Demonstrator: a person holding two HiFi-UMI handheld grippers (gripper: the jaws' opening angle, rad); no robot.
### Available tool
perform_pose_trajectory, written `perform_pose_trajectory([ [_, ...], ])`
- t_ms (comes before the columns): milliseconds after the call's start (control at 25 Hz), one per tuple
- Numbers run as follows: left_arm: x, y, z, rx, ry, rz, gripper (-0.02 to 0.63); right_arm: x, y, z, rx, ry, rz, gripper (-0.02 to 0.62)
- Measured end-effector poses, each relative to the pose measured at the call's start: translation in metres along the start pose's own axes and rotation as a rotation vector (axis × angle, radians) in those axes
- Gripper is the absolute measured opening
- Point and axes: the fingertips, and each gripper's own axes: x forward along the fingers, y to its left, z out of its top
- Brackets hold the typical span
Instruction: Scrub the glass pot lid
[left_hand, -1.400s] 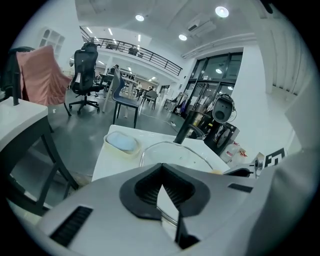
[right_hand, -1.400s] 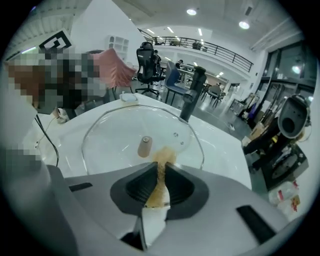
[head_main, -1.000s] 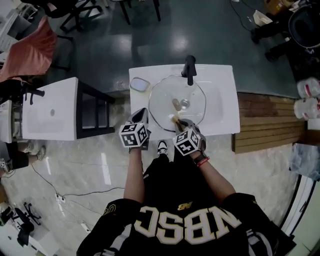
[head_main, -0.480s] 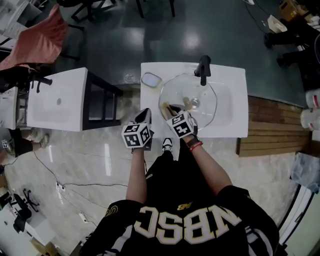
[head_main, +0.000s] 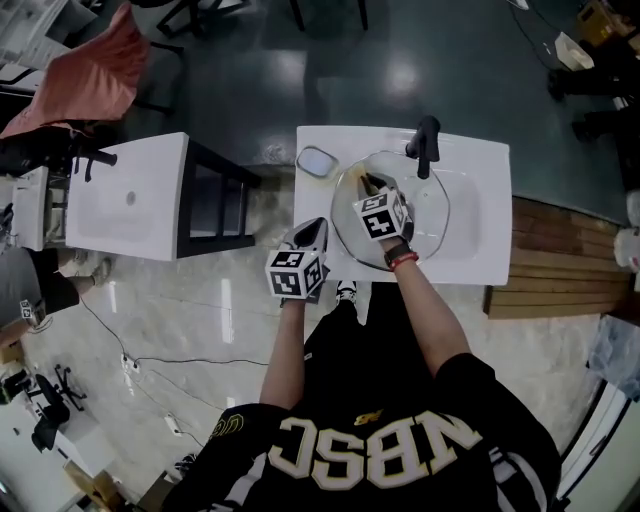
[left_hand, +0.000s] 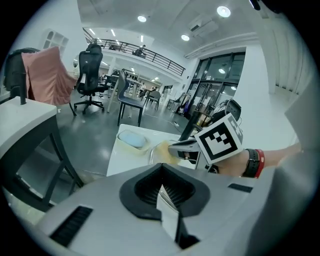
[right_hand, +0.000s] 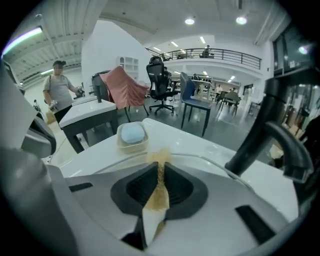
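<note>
Near the glass lid (head_main: 432, 228), a shirt (head_main: 372, 452) reads "NBSC".

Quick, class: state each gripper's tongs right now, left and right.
Left gripper: tongs closed, nothing seen between them.
Right gripper: tongs closed on a tan scrubbing pad.

From overhead, the right gripper (head_main: 368, 184) and the forearm behind it cover the middle of the glass pot lid (head_main: 428, 228). The scrub pad (right_hand: 159, 192) is mostly swallowed by that gripper's clamped jaws, with only a tan edge poking out. On the left gripper (left_hand: 162, 185), its own body hides where the lid's rim runs into the closed jaws, leaving just a thin pale sliver showing, and the figures on the far balcony (right_hand: 207, 50) are too small to make out.
</note>
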Motion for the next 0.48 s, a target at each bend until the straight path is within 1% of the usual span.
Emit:
perform_pose_trajectory([
  [80,0.002,-0.001,0.002,0.006,0.000,-0.007,0.014,-0.002,-0.018,-0.003,0.032,-0.010,-0.061,0.046],
  [240,0.005,-0.004,0.003,0.013,-0.001,-0.022,0.014,-0.013,-0.055,-0.025,0.138,-0.010,-0.166,0.046],
  [480,0.014,-0.020,0.001,0.036,0.010,-0.068,0.014,-0.040,-0.104,-0.056,0.190,0.026,-0.277,0.046],
])
